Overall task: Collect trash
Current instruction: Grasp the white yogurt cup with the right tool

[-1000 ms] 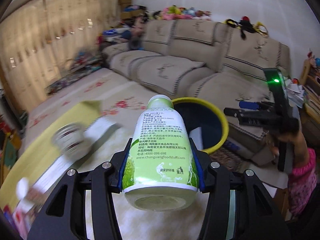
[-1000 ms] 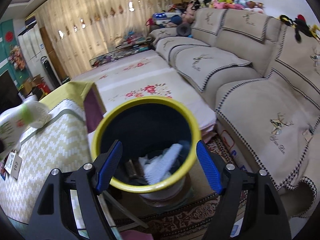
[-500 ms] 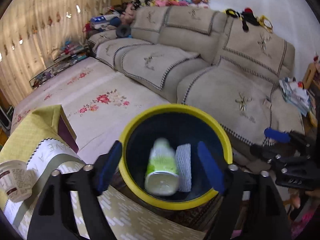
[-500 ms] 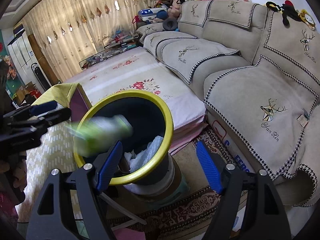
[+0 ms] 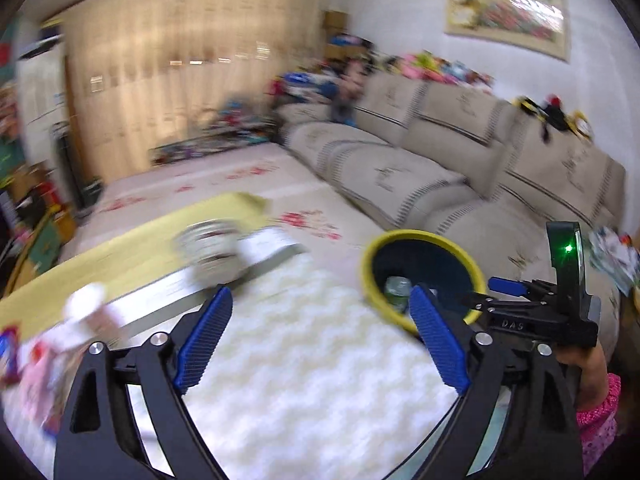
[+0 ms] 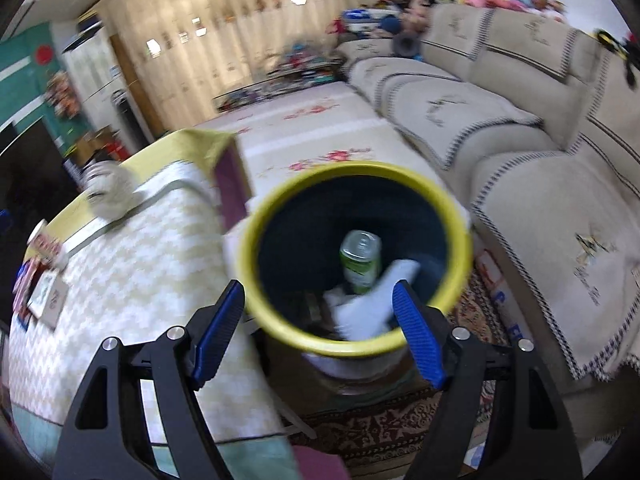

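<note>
The green-and-white bottle [image 6: 360, 256] lies inside the yellow-rimmed bin [image 6: 360, 168], beside a white wad [image 6: 372, 308]. In the left wrist view the bottle [image 5: 396, 286] shows just over the bin's rim [image 5: 420, 236]. My left gripper [image 5: 320, 292] hangs over the zigzag tablecloth [image 5: 320, 360], left of the bin. Its jaws are opening and nothing is between them. My right gripper [image 6: 318, 286] stands open and holds nothing, just above the bin's near rim. It also shows in the left wrist view as the right gripper [image 5: 492, 294], reaching toward the bin.
A blurred paper cup [image 5: 208, 248] and a white bottle [image 5: 88, 312] sit on the table's far side, with packets at its left end. The beige sofa [image 6: 540, 184] runs behind the bin and a patterned rug [image 6: 380, 432] lies below it. A hand in a pink sleeve [image 5: 596, 412] holds the right gripper.
The left gripper let go of the green-and-white bottle, which dropped into the bin. That gripper then swung back left over the table with wider jaws. The right gripper shifted over the bin.
</note>
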Demonstrator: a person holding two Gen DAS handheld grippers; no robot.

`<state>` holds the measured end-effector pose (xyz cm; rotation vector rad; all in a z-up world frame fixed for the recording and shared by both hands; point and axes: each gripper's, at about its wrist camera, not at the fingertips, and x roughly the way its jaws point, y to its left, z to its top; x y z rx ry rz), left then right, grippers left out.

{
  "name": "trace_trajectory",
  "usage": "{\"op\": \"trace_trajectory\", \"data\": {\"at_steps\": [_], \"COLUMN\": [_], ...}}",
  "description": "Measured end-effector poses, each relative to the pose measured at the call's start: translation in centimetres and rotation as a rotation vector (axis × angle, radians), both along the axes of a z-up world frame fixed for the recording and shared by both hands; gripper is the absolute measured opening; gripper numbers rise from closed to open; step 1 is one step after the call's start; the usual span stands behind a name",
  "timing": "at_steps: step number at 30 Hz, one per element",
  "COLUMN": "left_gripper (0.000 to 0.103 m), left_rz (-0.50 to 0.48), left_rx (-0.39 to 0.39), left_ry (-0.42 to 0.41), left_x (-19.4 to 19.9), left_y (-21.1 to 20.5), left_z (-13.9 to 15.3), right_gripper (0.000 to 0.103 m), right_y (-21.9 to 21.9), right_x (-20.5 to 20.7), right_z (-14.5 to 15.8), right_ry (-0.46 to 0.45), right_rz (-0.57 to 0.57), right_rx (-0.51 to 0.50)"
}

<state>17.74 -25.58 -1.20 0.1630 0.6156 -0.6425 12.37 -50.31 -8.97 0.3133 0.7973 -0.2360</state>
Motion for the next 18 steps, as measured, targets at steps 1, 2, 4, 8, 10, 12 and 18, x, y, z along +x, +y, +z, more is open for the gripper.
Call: {"op": "trace_trajectory", "data": {"at_steps": [1, 2, 4, 8, 10, 12, 18], "left_gripper": [0.091, 0.091, 0.091, 0.092, 0.093, 0.093, 0.093], "left_rz": [0.037, 0.061, 0.145, 0.248, 0.275, 0.292, 0.282], "left_rx": [-0.003, -0.003, 0.004, -0.029, -0.053, -0.066, -0.097], "left_ry": [-0.005, -0.008, -0.024, -0.023, -0.002, 0.006, 0.02], "left_x": [-0.4, -0.6, -1.4, -2.5, -2.5, -2.6, -1.7], "left_y": [1.9, 3.4, 7.5, 13.6, 16.1, 18.0, 19.5], "left_z": [0.1, 0.2, 0.3, 0.1, -0.2, -0.6, -1.7], "right_gripper": [0.072, 0.072, 0.072, 0.072, 0.072, 0.072, 0.077], "right_y": [1.0, 2.0, 4.6, 9.0, 11.0, 12.8, 15.7], "right_x": [0.4, 0.8, 1.9, 4.1, 5.8, 7.6, 13.3], "right_z": [0.1, 0.3, 0.9, 1.9, 2.8, 3.7, 4.6], "right_ry": [-0.002, -0.004, -0.009, -0.018, -0.031, -0.05, -0.074], "right_rz": [0.023, 0.047, 0.099, 0.185, 0.213, 0.235, 0.246], "right_rx": [-0.001, -0.002, -0.011, -0.002, -0.011, -0.015, -0.052]}}
